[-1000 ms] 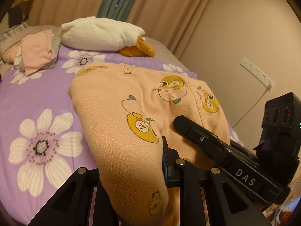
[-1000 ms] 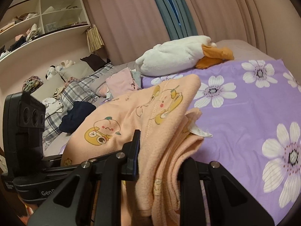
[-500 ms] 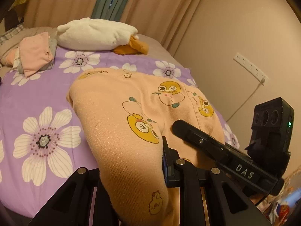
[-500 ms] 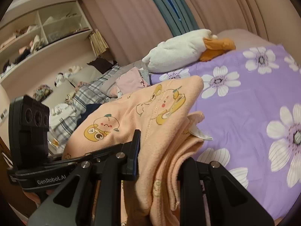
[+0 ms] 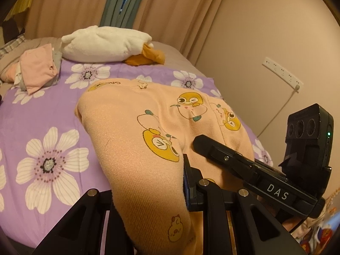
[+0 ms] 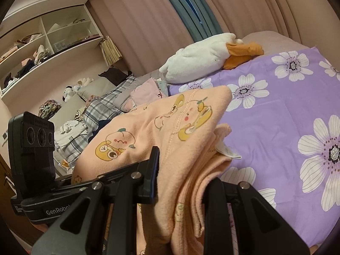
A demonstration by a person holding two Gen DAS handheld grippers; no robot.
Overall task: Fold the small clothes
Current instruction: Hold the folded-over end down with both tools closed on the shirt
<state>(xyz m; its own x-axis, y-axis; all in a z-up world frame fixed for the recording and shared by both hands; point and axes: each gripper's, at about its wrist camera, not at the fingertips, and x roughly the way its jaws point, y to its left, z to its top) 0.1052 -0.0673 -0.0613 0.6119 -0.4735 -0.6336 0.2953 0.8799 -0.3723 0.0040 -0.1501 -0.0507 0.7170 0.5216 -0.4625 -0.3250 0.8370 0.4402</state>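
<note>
Black right gripper [image 5: 212, 146] reads "DAS", left gripper [image 6: 63, 193] "GenRobot".

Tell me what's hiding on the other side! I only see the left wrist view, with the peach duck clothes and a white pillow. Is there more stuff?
Observer: Yes. The right wrist view shows a white wall shelf with clothes stuffed in its cubbies.
Operator: Wow! Is my other gripper holding the peach clothes too?
Observer: It is. The right gripper is shut on the peach garment, with several bunched layers between its fingers.
Operator: Does it have a tag?
Observer: A small white label sticks out from under the top layer, above the purple flowered sheet.
Operator: Anything else on the bed?
Observer: A grey plaid blanket lies rumpled beyond the garment, with stuffed toys further back.
</note>
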